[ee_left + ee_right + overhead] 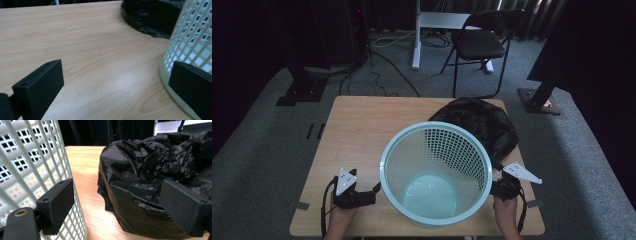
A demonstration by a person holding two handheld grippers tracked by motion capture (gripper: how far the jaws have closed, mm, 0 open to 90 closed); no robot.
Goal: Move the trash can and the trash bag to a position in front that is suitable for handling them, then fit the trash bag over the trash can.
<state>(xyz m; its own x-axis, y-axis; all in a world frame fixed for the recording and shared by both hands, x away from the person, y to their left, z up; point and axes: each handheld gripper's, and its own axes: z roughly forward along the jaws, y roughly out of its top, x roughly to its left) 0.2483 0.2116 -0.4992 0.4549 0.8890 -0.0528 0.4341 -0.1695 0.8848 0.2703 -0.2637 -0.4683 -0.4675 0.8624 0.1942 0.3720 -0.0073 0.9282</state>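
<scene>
Between the jaws of the left gripper (116,82), which are standing wide apart and holding nothing, bare wood of the worktop (82,50) is showing. One jaw is sitting just in front of the latticed wall of the pale basket (192,40), near its foot; whether it is touching the wall cannot be told. The right gripper (117,210) is likewise spreading its jaws wide with nothing clamped: one jaw is lying close against the basket (30,165) wall, the other is hanging in front of the crumpled black plastic bag (150,170), and a strip of worktop (85,170) is running between basket and bag.

From the high view, the left gripper (374,190) is resting on the worktop (357,130) at the basket's near-left side, its grey three-cornered plate on top, with the person's hand (341,216) coming in from the bottom edge. The right gripper (492,187) is sitting at the basket's near-right side, held by the other hand (506,207). The basket (435,172) is standing upright and empty at the near middle of the worktop, its rim facing up. The black plastic bag (479,125) is lying in a heap behind it, toward the far right corner, touching or nearly touching the basket's far wall. Beyond the worktop, a black folding chair (482,42) is standing on the grey carpet (262,150).
</scene>
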